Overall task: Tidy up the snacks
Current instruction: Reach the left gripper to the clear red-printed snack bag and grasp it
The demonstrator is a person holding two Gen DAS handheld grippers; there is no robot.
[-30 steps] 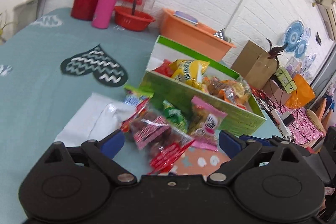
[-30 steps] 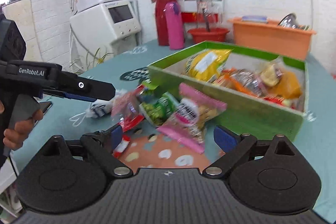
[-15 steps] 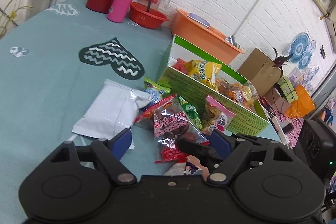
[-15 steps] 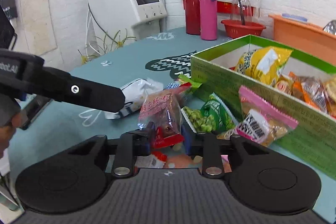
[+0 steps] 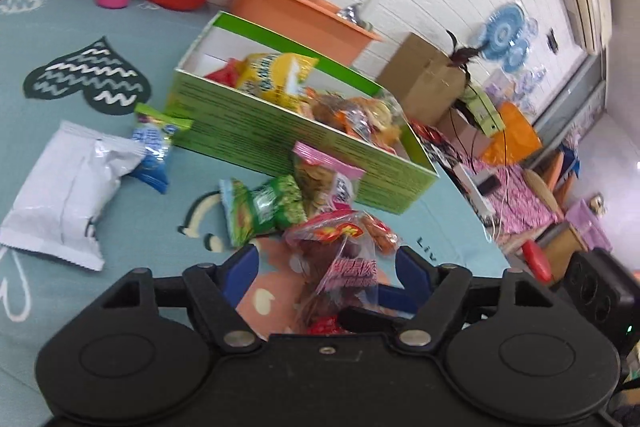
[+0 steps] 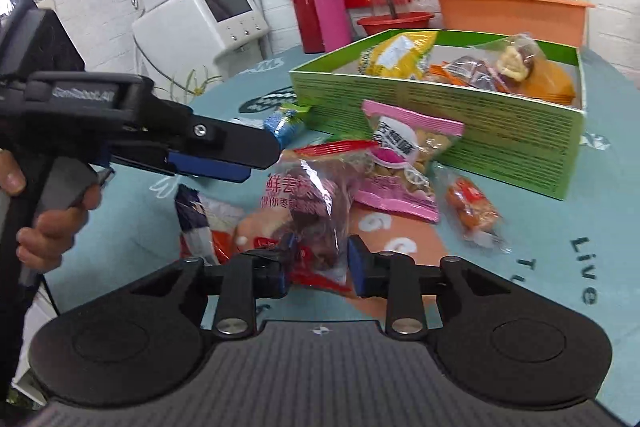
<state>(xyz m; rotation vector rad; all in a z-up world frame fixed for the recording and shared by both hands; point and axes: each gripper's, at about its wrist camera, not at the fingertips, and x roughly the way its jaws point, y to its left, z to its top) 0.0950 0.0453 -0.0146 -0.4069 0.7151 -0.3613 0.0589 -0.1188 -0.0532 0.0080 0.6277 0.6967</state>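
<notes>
Gripping a clear red-date packet [image 6: 310, 211], right gripper [image 6: 316, 269] fingers pinch its near end above the table [image 6: 540, 227]. Left gripper [image 5: 326, 269] fingers spread wide around it. Only left view shows white bag [image 5: 60, 187]; green box [image 6: 440, 115] sits far.

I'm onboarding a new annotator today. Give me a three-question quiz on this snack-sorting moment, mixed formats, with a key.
1. True or false: the right gripper is shut on the clear red date packet.
2. Multiple choice: the pink packet is A) inside the green box, B) on the table leaning against the box's outer wall, C) in the left gripper.
3. Fill in: the left gripper's jaws are ____.

Key: 1 true; 2 B; 3 open.
</notes>
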